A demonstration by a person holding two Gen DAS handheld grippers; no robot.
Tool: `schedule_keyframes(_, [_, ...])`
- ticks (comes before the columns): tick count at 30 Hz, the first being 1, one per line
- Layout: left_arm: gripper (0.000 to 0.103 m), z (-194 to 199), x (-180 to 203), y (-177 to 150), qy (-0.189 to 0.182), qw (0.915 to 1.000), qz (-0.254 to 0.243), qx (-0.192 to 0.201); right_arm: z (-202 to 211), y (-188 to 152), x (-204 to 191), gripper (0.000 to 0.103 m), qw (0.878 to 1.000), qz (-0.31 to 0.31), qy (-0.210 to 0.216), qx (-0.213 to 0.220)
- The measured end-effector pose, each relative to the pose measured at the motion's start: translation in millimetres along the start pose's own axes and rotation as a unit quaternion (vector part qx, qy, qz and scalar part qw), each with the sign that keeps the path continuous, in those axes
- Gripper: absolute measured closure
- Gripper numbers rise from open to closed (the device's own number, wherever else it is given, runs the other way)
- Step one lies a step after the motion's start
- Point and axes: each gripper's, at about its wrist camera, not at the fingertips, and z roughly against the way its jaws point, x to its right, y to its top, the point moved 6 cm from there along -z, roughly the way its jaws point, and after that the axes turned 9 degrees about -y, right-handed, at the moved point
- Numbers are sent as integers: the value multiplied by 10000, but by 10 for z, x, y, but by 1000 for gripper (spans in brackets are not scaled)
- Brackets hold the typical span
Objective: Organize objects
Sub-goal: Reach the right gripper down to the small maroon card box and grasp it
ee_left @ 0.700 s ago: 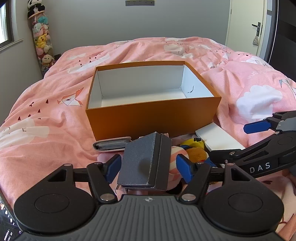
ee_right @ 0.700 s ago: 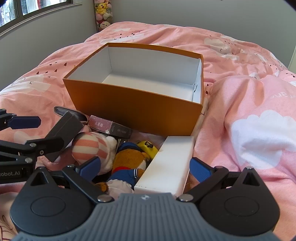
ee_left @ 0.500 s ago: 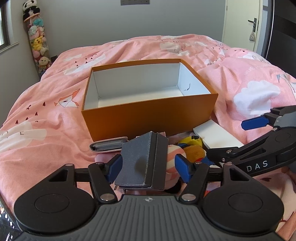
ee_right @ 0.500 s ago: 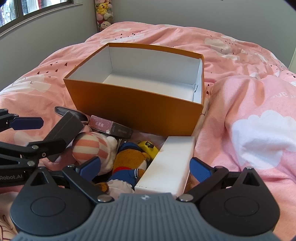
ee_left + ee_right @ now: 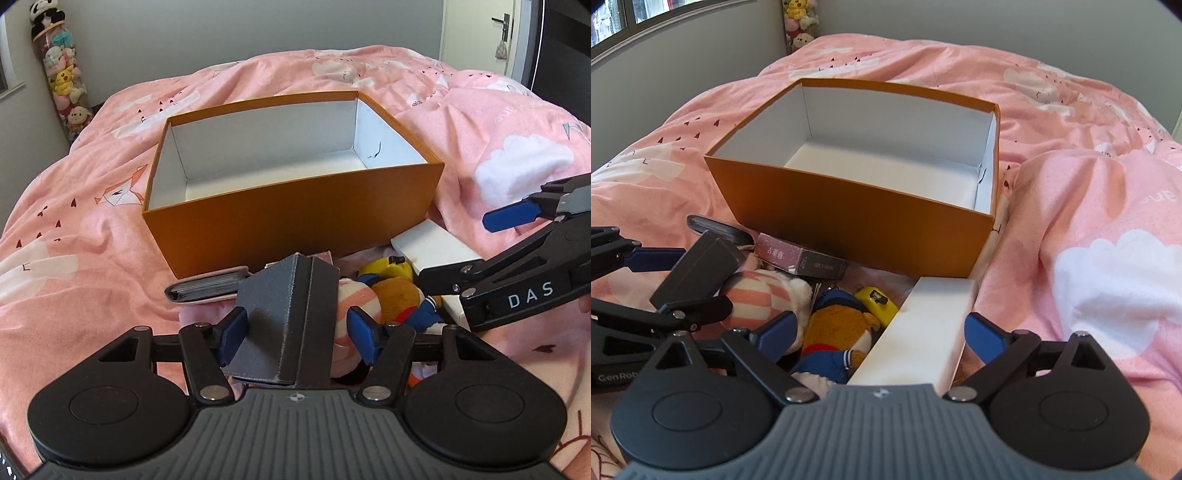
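An empty orange box (image 5: pixel 295 229) (image 5: pixel 849 221) with a white inside stands on the pink bed. Small things lie in front of it. My left gripper (image 5: pixel 295 328) (image 5: pixel 705 280) straddles a tilted dark grey box (image 5: pixel 280 317) (image 5: pixel 698 269). Its left pad touches the box and a thin gap shows at the right pad. My right gripper (image 5: pixel 881 336) (image 5: pixel 456 251) is open wide over the near end of a long white box (image 5: pixel 923 325) (image 5: pixel 432 247). Beside it lie a brown plush (image 5: pixel 838 325) and a striped plush (image 5: pixel 761 295).
A grey wallet (image 5: pixel 207 288), a maroon pack (image 5: pixel 801 258) and a small yellow item (image 5: pixel 877 299) lie against the orange box's front wall. The duvet (image 5: pixel 1089 258) bulges up on the right. A tube of soft toys (image 5: pixel 62 85) stands in the far corner.
The left jaws have narrowed around the dark grey box. Both views have shifted slightly towards the orange box. The right jaws stand as wide as before.
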Motion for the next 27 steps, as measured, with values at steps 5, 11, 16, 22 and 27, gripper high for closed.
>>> schedule_keyframes(5, [46,57,-47,52,38,10000,-44,-61,-99,65,-42,13,9993,246,205,-175])
schedule_keyframes(11, [53,83,-41,100,200,9989,-336,-254,-179,169,-163,16,9958,794,413,-201])
schedule_keyframes(16, [65,14,-32,48,619,9939,-748,-514,-225,293,-263,16,9901,1326,459,-92])
schedule_keyframes(22, [65,52,-177,133,306,9981,-315,-442,-341,391,-390,17,9743,2143,692,114])
schedule_keyframes(27, [66,179,-269,296,46,9998,28,-178,-435,460,-496,33,9588,2603,1134,85])
